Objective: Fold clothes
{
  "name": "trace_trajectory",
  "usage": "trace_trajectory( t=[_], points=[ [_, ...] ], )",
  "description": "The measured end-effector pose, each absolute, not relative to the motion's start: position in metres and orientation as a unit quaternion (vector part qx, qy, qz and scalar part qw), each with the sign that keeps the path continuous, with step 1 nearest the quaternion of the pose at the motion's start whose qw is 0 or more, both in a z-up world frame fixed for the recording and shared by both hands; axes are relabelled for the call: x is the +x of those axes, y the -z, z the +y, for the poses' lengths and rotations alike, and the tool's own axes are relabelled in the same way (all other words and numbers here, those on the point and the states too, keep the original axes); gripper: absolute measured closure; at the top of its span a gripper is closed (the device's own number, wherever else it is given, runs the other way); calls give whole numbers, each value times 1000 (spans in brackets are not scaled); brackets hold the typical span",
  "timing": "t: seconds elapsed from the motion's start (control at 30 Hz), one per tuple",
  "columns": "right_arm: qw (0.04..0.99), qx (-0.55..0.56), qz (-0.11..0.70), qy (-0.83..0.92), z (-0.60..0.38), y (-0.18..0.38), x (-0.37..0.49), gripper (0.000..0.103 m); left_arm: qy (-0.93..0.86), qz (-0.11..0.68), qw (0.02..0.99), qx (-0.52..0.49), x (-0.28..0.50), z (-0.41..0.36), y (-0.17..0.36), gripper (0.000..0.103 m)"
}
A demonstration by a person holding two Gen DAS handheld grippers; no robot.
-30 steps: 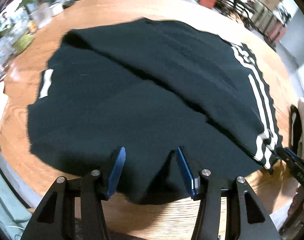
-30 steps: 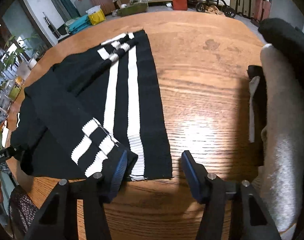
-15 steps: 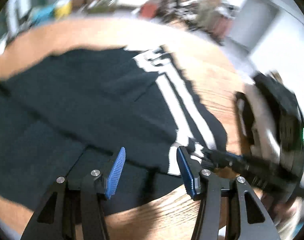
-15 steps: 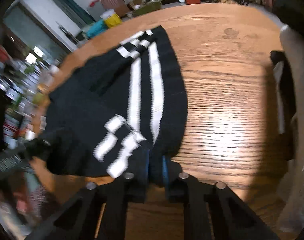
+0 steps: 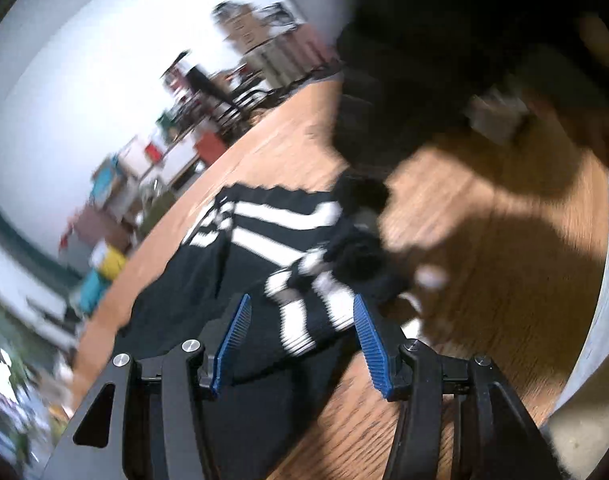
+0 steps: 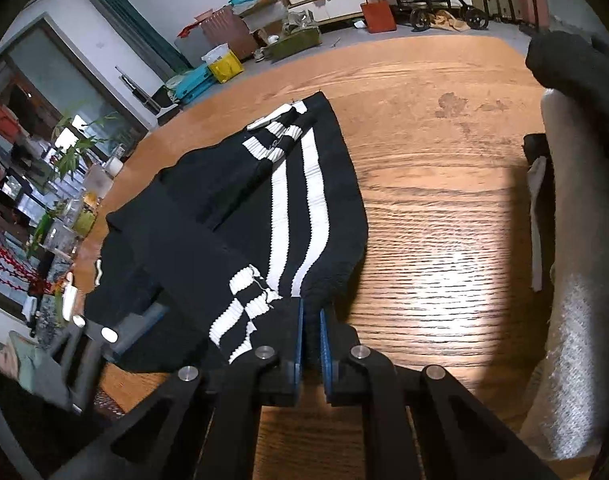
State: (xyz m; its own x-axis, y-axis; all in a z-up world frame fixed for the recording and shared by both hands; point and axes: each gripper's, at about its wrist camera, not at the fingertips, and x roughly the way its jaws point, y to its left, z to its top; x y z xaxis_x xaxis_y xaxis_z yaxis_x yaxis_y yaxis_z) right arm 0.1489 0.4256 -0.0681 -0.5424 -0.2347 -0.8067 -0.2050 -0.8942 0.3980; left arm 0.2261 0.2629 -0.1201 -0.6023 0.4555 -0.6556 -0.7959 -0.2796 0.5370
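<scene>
While the right hand-held gripper (image 6: 311, 330) pinches the sweater (image 6: 232, 236) hem, the left hand-held gripper (image 5: 302, 334) gapes over it.

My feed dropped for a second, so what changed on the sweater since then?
The right gripper closed on the sweater at its striped hem corner; a second ago it was open. The left gripper swung right toward that corner, still open. The sweater stays spread on the table.

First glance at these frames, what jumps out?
The black sweater with white stripes, spread across the left half of the round wooden table. Next, the right tool, shut on the sweater's near striped hem. In the blurred left wrist view, the left tool hangs open over the striped cuff.
</scene>
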Motion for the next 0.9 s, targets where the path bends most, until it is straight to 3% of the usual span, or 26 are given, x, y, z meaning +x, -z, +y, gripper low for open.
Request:
trace_trajectory(
  t=[0.27,0.3,0.33,0.37,0.4,0.43,0.47,0.6,0.67,0.73,0.9],
  points=[
    [18,471,-242,848,428,61,156,94,-791,445,383,-172,222,292,140,49],
    [17,471,-241,848,428,61,156,94,-797,436,380,-175,219,294,140,52],
    [17,472,-241,848,428,61,156,94,-801,430,375,-181,215,296,139,76],
    [12,472,-241,848,428,61,156,89,-805,424,371,-187,211,298,138,90],
    [4,472,-240,848,429,60,156,87,-808,417,367,-196,206,299,137,90],
    [-4,472,-240,848,429,59,156,76,-811,401,368,-213,201,299,135,90],
    [-13,470,-240,849,430,56,157,56,-814,380,374,-232,196,297,130,91],
    [-26,447,-230,864,433,33,146,40,-829,249,382,-324,166,283,114,91],
    [-35,433,-213,875,435,16,133,27,-825,182,387,-370,147,274,110,91],
    [-41,433,-180,882,434,6,104,20,-819,135,393,-396,135,266,109,91],
    [-16,511,-173,842,449,27,-3,22,-810,77,401,-421,130,256,109,91]
  ],
)
